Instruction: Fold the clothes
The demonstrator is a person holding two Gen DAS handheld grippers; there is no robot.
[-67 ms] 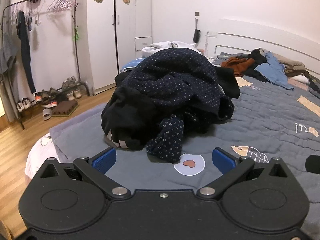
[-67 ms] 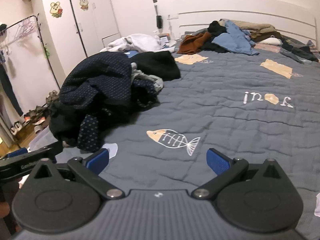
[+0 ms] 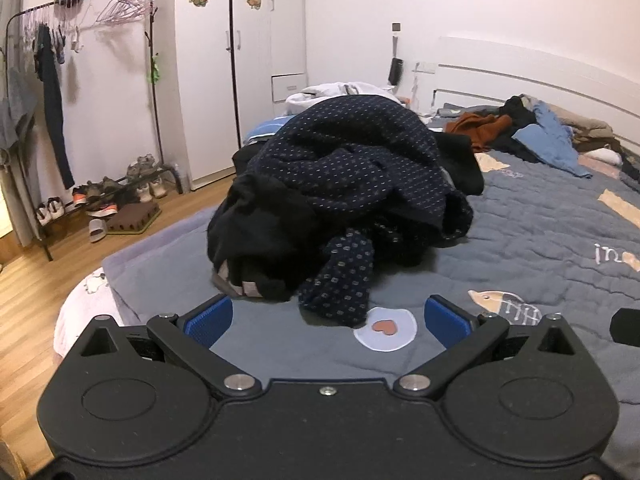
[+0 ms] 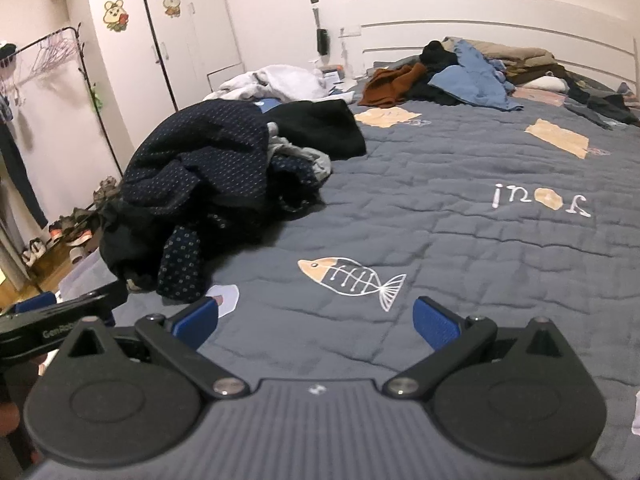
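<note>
A crumpled heap of dark clothes lies on the grey quilted bed [image 3: 520, 240]: a navy dotted garment [image 3: 352, 164] on top, a black one [image 3: 264, 224] under its left side. My left gripper [image 3: 327, 322] hovers open just in front of the heap, nothing between its blue pads. In the right wrist view the same navy dotted garment [image 4: 200, 160] sits to the left. My right gripper [image 4: 316, 320] is open over bare quilt near the fish patch [image 4: 352, 278]. The left gripper [image 4: 60, 316] shows at the left edge.
More clothes are piled by the headboard: a brown garment [image 4: 394, 82], a blue one [image 4: 472, 80], folded beige items [image 4: 516, 56]. White bedding [image 4: 276, 80] lies at the far left side. A clothes rack [image 3: 80, 120] with shoes and a wardrobe [image 3: 224, 72] stand beyond the wooden floor [image 3: 32, 300].
</note>
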